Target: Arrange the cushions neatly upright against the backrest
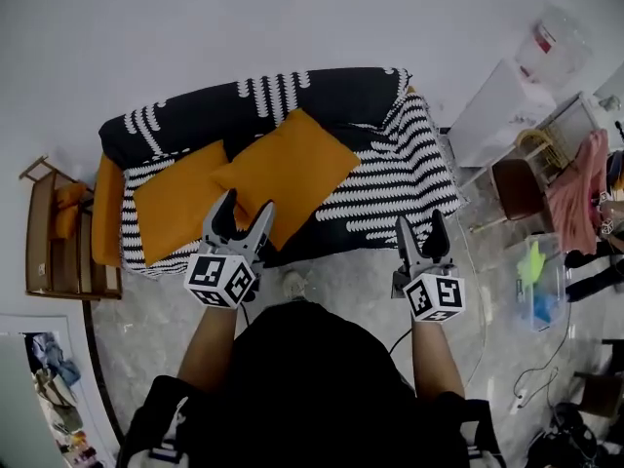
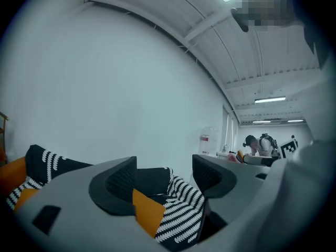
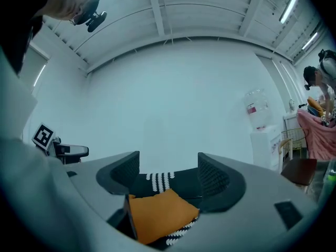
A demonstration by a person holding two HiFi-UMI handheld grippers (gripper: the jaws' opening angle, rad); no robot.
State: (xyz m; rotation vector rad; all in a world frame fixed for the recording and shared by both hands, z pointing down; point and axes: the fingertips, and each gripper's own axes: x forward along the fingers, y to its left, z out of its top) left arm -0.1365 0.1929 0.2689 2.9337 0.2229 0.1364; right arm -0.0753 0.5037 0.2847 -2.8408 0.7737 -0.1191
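We hold our left gripper (image 1: pixel 246 203) and right gripper (image 1: pixel 421 218) open and empty, ready to grab, low in the frame, because the left cushion (image 1: pixel 180 198) and right cushion (image 1: pixel 288 169) lie flat on the sofa (image 1: pixel 409 164) in the middle, not yet standing against the backrest (image 1: pixel 322 94).

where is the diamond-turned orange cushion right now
In the head view the diamond-turned orange cushion lies flat on the middle of the striped sofa seat, its left corner overlapping the other orange cushion.
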